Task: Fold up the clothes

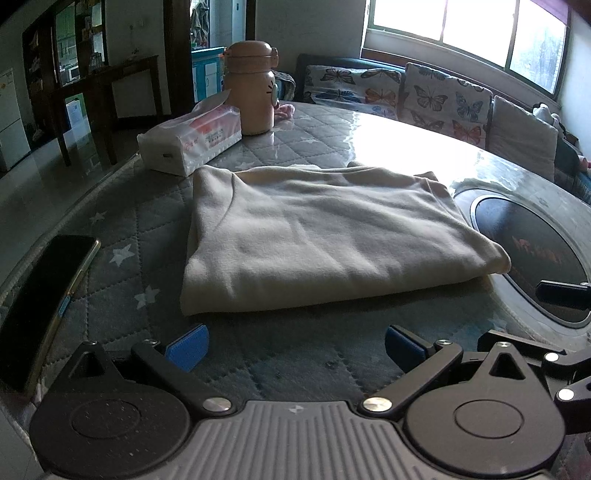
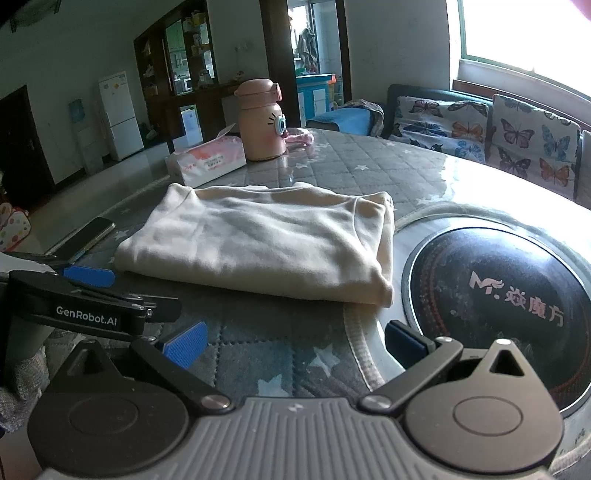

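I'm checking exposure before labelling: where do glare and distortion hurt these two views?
Left wrist view: window glare whitens the glossy quilted grey table cover beyond the folded cream fleece garment; the foreground is dim. Right wrist view: the window is blown out. Both views: fisheye bends the edges.

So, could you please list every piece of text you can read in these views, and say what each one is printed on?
"GenRobot.AI": on the black body of the left hand-held gripper, seen from the right wrist.
"M." followed by three Chinese characters: on the round black cooktop set into the table.
Tissue pack: printed label, too small to read.
Pink bottle: a cartoon face, no words.
Phone: dark screen, no text.
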Motion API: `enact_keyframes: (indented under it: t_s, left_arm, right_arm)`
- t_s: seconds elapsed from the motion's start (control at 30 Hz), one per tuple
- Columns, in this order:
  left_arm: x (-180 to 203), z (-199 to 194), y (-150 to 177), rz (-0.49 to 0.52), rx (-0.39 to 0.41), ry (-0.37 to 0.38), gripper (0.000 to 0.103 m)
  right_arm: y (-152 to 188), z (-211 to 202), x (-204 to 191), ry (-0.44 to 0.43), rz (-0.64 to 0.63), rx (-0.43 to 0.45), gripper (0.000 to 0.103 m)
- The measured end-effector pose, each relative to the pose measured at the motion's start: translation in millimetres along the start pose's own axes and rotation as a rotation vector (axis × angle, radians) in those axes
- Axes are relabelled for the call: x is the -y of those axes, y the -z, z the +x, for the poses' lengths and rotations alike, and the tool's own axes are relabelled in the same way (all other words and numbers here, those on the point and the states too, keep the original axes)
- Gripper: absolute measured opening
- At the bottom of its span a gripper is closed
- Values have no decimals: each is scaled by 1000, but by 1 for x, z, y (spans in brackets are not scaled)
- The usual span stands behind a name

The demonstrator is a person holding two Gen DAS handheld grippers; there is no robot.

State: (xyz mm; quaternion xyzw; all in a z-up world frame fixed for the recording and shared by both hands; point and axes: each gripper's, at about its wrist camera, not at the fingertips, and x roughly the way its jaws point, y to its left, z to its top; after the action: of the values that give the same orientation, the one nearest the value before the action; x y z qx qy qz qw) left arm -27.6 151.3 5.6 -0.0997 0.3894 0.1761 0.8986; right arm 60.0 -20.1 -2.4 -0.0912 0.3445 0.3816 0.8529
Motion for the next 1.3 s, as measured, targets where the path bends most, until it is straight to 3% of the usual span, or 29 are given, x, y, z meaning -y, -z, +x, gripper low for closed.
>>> enact_keyframes:
  t_s: [1.3]
  left_arm:
    - [7,5,3,5,-25,-5,103]
  right_arm:
    - [6,2,3,-18,27,-13,103]
